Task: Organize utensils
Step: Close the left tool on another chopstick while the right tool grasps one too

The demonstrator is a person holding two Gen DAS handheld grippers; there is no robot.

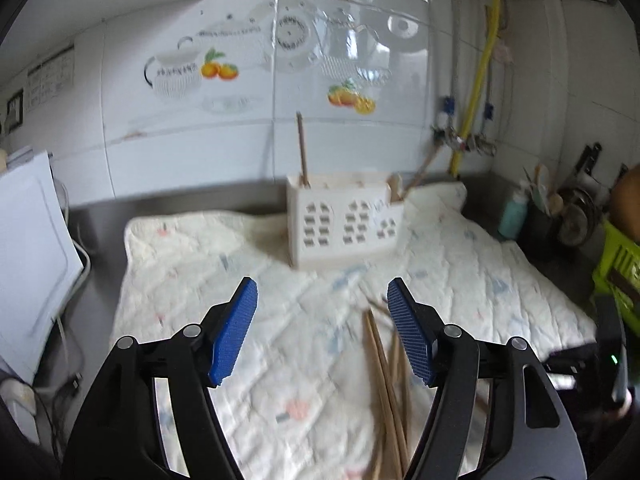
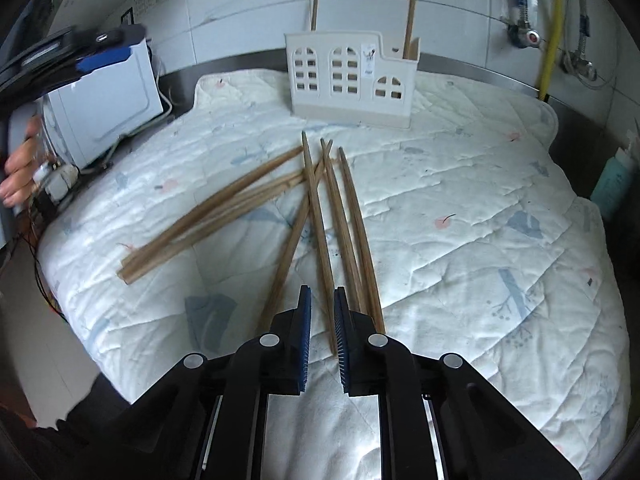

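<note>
Several wooden chopsticks point(image 2: 248, 204) lie loose on a quilted white cloth point(image 2: 480, 220). A cream holder point(image 2: 352, 80) with arched cut-outs stands at the back, with one chopstick upright at each end. My right gripper point(image 2: 323, 289) hangs low over the pile, jaws narrow. One chopstick point(image 2: 320, 220) runs between its blue pads, with a gap still showing on its left side. My left gripper point(image 1: 322, 282) is wide open above the cloth with nothing between its pads. The holder point(image 1: 344, 224) is ahead of it and the chopsticks point(image 1: 384, 380) are lower right.
A white appliance point(image 2: 108, 100) with cables borders the cloth on the left, beside a person's hand point(image 2: 20, 176). A teal bottle point(image 1: 514, 212), pots and a green crate point(image 1: 620, 264) crowd the right. A yellow hose point(image 1: 476, 92) runs down the tiled wall.
</note>
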